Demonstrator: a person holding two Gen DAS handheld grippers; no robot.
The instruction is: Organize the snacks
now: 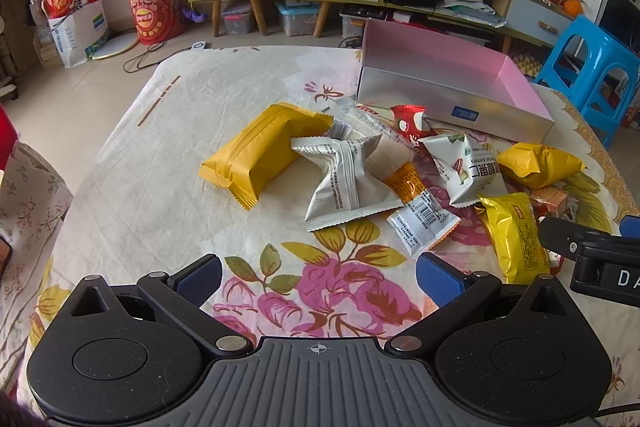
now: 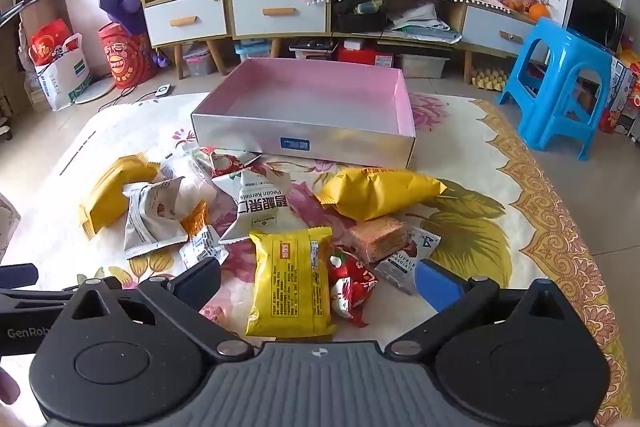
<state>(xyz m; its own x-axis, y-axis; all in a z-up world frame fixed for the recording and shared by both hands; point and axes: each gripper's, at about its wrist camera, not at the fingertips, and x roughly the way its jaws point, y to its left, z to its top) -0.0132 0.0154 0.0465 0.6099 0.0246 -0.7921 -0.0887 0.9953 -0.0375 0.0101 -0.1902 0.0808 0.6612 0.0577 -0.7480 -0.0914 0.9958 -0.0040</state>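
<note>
1. The left claw (image 1: 319, 277) was wide open and held nothing. It hung over a bare flowery patch of the counter (image 1: 132, 163), a little back from the snack pile.
2. The right claw (image 2: 319, 281) was wide open too, with nothing in it. A flat yellow pack (image 2: 291, 283) lay right between its fingers, but they were not touching it.
3. Just beside that pack lay a red candy (image 2: 352, 283), a wafer (image 2: 378, 237) and a chocolate pack (image 2: 404, 263).
4. Farther out were a nut bag (image 2: 256, 205), a puffy yellow bag (image 2: 380, 193), a white bag (image 1: 346, 179) and a long yellow pack (image 1: 260, 155). A few small packs lay mixed in.
5. The box (image 2: 304, 135) sat at the far side of the pile. Its pink inside was empty.
6. So I think the job had hardly begun. No snack was in the box yet, and every one was left to move. The flat yellow pack looked like the first to go.
</note>
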